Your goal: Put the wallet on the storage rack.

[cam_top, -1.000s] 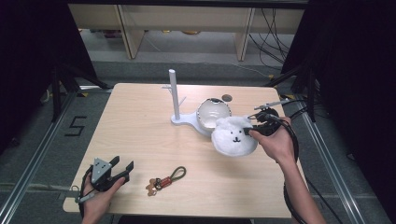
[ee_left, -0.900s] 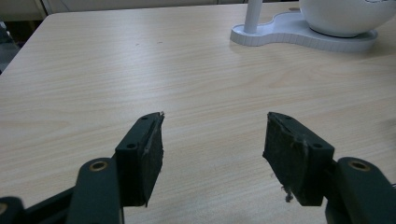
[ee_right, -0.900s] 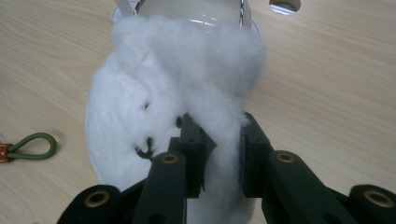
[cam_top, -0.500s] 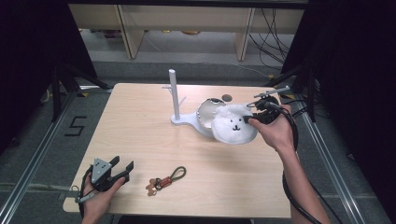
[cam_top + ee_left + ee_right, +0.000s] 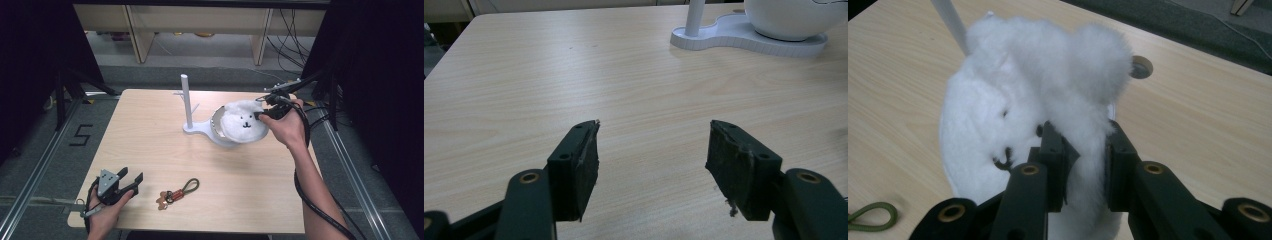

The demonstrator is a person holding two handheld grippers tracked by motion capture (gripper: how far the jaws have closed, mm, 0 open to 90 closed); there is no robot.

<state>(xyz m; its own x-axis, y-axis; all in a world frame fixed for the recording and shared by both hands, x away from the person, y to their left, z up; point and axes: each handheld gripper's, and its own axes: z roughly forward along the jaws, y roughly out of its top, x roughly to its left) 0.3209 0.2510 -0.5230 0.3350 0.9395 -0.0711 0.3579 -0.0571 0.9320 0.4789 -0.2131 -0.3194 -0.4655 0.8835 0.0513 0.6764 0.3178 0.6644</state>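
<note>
A: Right gripper: jaws pinched on a fold of the white plush cap, the one with the small stitched face. Fur bulges out above and to both sides of the pads.

B: Where is the cap sitting?

A: Over the round bowl at the right end of the white stand base. From the high view it is draped on the bowl's top and tilted, face toward the near edge of the table. I cannot tell whether it hangs from the grip or rests on the bowl.

B: And the upright post?

A: Post rises from the left end of the same base, so it lies to the left of the cap, across the bowl from the right hand. If the cap is meant for the post, that is my guess only, the carry runs leftward and up, over the short side pegs.

B: Left side?

A: Left gripper rests at the near left corner, jaws spread wide, nothing between them, bare wood ahead. Well apart from the stand.

B: So the right hand is the nearer one.

A: By far. The cap has no real long axis, roughly round; its open side faces down onto the bowl.

B: Anything else on the table?

A: A keychain with a green cord loop, near edge, just right of the left gripper. Untouched.
</note>
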